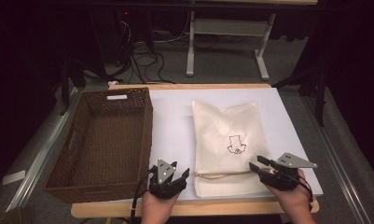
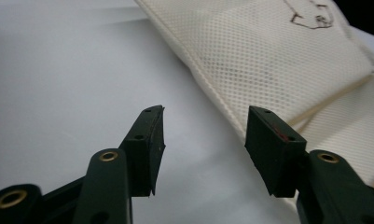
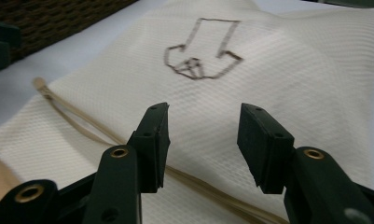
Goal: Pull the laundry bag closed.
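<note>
A cream mesh drawstring bag lies flat on the white board, with a hand-drawn arrow on it and a tan cord across its near end. My left gripper hovers over the bare board just left of the bag's near corner, jaws open and empty. In the left gripper view the gripper points at the bag's edge. My right gripper is at the bag's near right side, open. In the right gripper view its jaws stand apart above the bag, near the cord.
A dark brown wicker basket stands on the left of the table, close beside the board, its wall also in the right gripper view. The table's wooden front edge runs just below both hands. Cables and a desk frame lie on the floor beyond.
</note>
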`<state>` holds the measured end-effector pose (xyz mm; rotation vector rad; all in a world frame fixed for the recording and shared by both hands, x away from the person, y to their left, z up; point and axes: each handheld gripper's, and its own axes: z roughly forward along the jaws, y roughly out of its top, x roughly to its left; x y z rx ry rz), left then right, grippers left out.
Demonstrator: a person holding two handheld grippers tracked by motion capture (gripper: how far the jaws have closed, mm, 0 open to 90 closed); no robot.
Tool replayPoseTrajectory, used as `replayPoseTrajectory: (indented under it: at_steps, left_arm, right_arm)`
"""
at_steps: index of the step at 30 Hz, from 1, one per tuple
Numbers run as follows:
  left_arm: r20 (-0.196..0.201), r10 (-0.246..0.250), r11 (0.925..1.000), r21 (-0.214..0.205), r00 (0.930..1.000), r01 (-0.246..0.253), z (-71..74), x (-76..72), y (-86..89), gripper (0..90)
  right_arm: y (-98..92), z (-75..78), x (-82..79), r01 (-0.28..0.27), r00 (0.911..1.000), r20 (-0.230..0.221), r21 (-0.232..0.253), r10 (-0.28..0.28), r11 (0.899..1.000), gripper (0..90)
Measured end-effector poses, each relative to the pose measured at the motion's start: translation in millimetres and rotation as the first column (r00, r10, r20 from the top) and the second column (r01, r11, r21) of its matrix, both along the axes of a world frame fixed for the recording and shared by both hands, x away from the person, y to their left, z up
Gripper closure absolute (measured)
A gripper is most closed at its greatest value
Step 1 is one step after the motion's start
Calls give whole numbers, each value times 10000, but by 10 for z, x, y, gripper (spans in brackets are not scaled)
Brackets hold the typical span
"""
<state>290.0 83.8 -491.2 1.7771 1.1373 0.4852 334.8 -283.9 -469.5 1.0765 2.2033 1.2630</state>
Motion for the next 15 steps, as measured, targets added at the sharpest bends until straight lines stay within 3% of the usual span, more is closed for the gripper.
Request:
replayPoseTrajectory:
  at_steps: [3,7,11,15]
  left_arm:
    - [192,-120,9980,616,9997,108,-15,-84,31,474]
    - [420,103,9995,304,9991,-116,29,-99,29,470]
    - [66,132,9998,146,9999,-133,5,-91,20,471]
    - [60,279,9996,-56,9996,-279,2,-61,58,469]
  right_arm:
    - [185,3,-25,-454,9989,-81,111,455,9989,566]
    - [476,-28,-65,-1172,9930,-159,-29,1171,9931,597]
    - [757,-77,-89,-1770,9838,-302,-34,1768,9842,635]
    - [1004,-114,-83,-2323,9722,-331,-59,2320,9726,664]
